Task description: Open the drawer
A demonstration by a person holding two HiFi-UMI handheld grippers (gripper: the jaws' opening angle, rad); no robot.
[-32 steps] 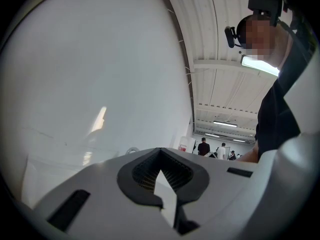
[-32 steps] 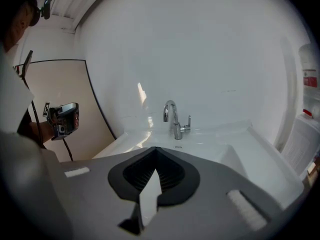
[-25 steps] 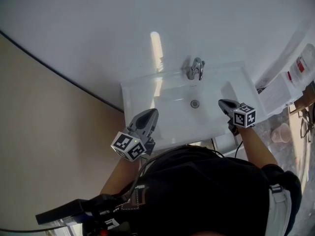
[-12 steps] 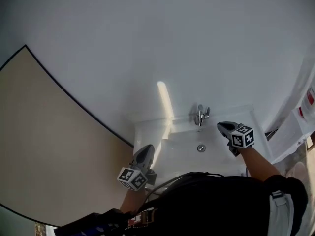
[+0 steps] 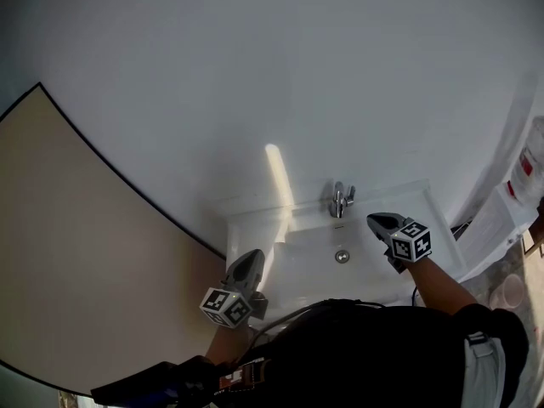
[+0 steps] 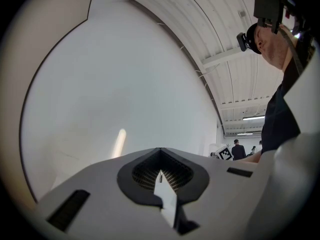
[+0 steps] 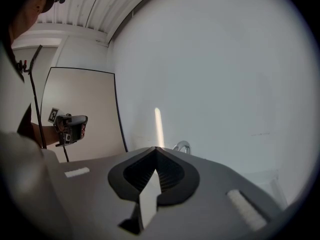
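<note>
No drawer shows in any view. A white washbasin (image 5: 255,228) with a chrome tap (image 5: 340,201) sits against a white wall, straight below me. My left gripper (image 5: 252,257) hovers over the basin's front left corner, jaws together and empty; its own view (image 6: 160,151) looks at bare wall. My right gripper (image 5: 375,221) hangs over the basin's right side, just right of the tap, also shut on nothing. Its own view (image 7: 156,150) shows the tap (image 7: 181,146) just past the jaw tips and the left gripper (image 7: 70,126) off to the left.
A beige panel (image 5: 76,253) with a dark edge covers the wall to the left. White packages (image 5: 501,219) and a cup (image 5: 510,289) lie to the basin's right. My dark-clad body fills the bottom of the head view. A distant person (image 6: 239,149) stands in the hall.
The head view has tipped upward, so the basin sits lower in the picture. My right gripper has risen from the basin's right front to beside the tap. The left gripper stays near its corner.
</note>
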